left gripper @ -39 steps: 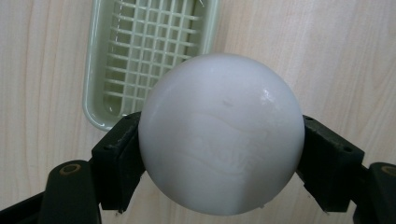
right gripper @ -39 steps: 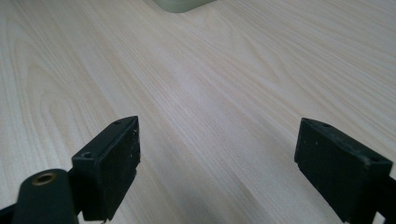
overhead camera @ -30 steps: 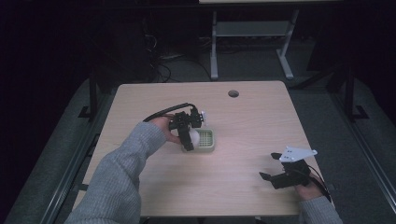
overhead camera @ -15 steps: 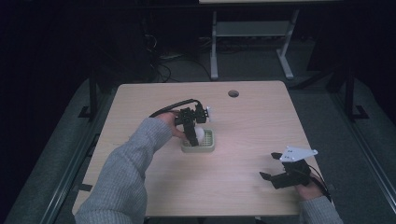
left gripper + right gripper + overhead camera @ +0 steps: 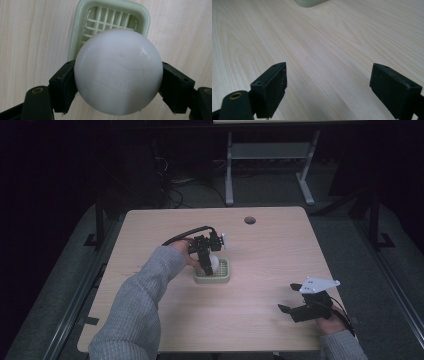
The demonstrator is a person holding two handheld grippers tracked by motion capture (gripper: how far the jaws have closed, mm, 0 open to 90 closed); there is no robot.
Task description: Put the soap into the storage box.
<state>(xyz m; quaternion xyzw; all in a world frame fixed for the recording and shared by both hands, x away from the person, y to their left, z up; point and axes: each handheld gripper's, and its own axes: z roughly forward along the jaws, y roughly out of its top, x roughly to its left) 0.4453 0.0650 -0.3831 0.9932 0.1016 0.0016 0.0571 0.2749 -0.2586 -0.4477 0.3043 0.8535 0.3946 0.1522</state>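
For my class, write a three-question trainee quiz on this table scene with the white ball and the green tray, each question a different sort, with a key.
1. True or false: the left claw is shut on the white ball.
2. Multiple choice: the ball hangs over which thing? A) the round hole in the table B) the pale green slatted tray C) the table's front edge
3. Fill in: the right claw, low over bare wood near the table's right front corner, has its jaws ____ and holds nothing.

Key: 1 true; 2 B; 3 open.
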